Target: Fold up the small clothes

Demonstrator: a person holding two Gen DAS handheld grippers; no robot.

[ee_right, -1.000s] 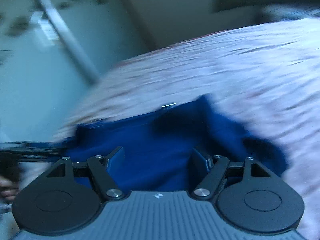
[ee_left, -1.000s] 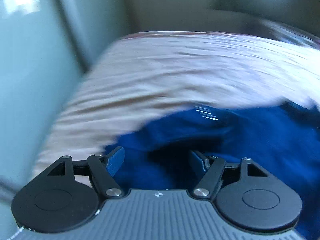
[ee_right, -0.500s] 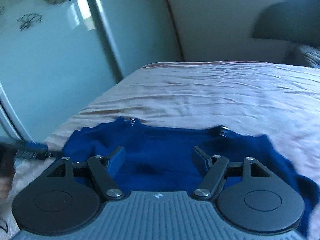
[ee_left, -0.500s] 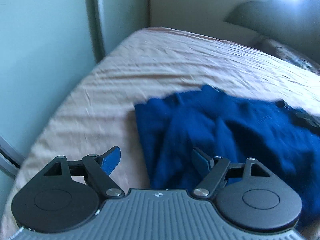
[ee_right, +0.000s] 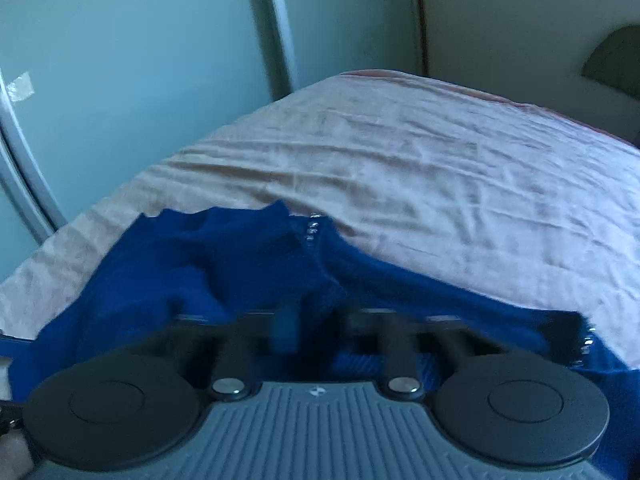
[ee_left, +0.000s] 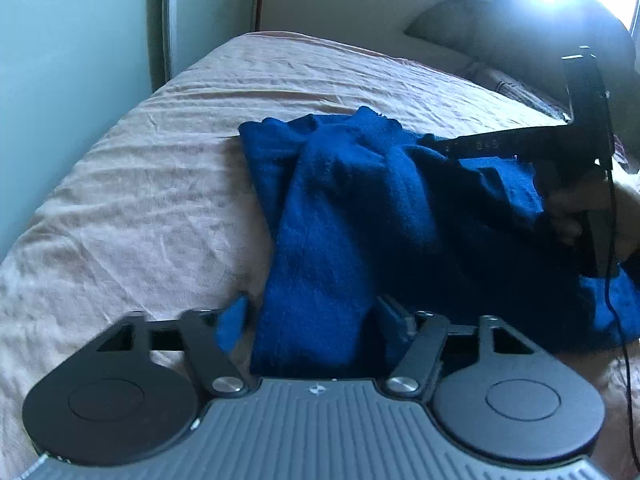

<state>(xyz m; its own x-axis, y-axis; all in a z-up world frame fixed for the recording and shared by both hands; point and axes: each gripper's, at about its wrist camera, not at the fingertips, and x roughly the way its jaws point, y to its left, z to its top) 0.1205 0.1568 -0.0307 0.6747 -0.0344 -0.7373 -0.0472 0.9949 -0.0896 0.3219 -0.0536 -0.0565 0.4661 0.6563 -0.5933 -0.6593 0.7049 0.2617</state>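
Bed (ee_left: 168, 168): biggest item, fills most of both views. Pale pinkish-beige sheet, creased all over. Far corner sits near the wall.

Sliding doors (ee_right: 120, 80): pale green, glossy, w/ grey metal frame strips, along the bed's left side.

Wall (ee_right: 500, 20): plain cream, behind the bed's far end.

Pillow (ee_left: 500, 36): dark, rounded, at the head end, upper right in left-wrist view, strong backlight above it.

Blue sweater (ee_left: 344, 216): fuzzy knit, deep blue, lying crumpled on the sheet on the near part of the bed. One long fold, poss. a sleeve, runs from the far edge down toward the left tool. Rest bunches off to the right. Small row of silvery studs at one edge in right-wrist view; can't tell what they are.

Left gripper (ee_left: 316, 320): approx half wide, jaws closing. The long blue fold lies between the fingers; right finger is against the cloth, left finger (ee_left: 232, 320) is apart from it w/ sheet showing in the gap. Not clamped.

Right gripper (ee_right: 316, 328): jaws drawn in narrow, blurred, buried in the sweater's near edge. Cloth bunches around the tips and appears pinched. Also seen from the left-wrist view as a dark tool, right side, over the sweater.

Hand (ee_left: 580, 212): grips that tool's handle, partly hidden, black cable trailing down.
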